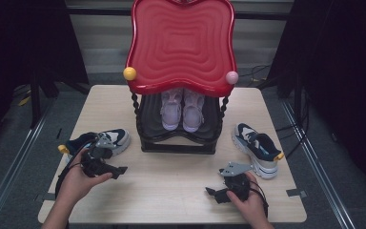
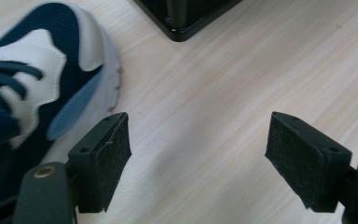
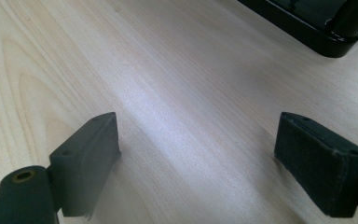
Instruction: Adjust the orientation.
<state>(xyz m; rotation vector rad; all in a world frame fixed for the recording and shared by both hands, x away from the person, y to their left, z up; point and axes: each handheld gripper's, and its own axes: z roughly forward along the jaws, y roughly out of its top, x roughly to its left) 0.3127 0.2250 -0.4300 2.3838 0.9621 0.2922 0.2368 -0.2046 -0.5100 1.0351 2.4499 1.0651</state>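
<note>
Jaws spread wide and empty on my left gripper [image 2: 198, 154]; navy sneaker [image 2: 32, 88] lies at left of frame, just outside one pad. Right gripper [image 3: 196, 161] also spread over bare table [image 3: 168, 93]. Risk: closing now nips only the sole edge, shoe slips free.
</note>
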